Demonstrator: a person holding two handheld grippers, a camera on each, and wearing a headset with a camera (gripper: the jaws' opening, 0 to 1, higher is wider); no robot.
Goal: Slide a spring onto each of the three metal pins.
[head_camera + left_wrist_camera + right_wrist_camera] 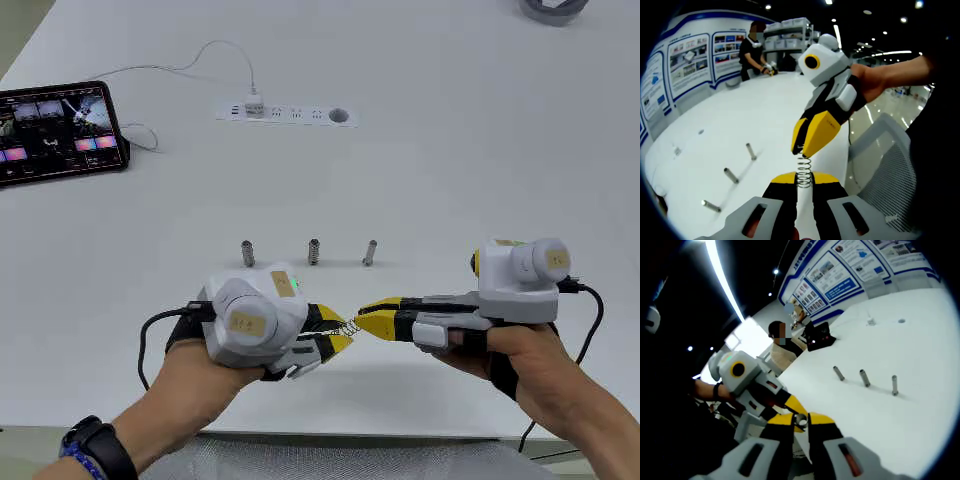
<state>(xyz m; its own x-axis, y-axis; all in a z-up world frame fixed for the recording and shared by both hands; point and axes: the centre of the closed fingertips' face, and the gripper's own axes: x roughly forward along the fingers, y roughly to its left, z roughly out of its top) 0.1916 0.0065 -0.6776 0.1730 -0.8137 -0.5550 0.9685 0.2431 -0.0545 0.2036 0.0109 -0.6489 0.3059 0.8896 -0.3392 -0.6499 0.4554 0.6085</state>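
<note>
Three short upright metal pins (864,378) stand in a row on the white tabletop (450,150), well beyond the claws. In the head view the left pin (248,253) and the middle pin (314,251) look thicker and ribbed, as if each already wears a spring. The right pin (369,252) looks slim and bare, though at this size I cannot be sure. On that reading, two pins are done and one is left.

The small silver coil spring (347,327), presumably meant for that last pin, hangs in the air near the tabletop's front edge, bridging the two yellow-tipped claws. The left claw (804,180) is almost fully closed, pinching one end of the spring between its jaws. The right claw (799,149) reaches in from the opposite side and is clamped on the other end, its tips meeting the last coil. This looks like a handover or regrip, with the spring not yet lined up on any pin.
</note>
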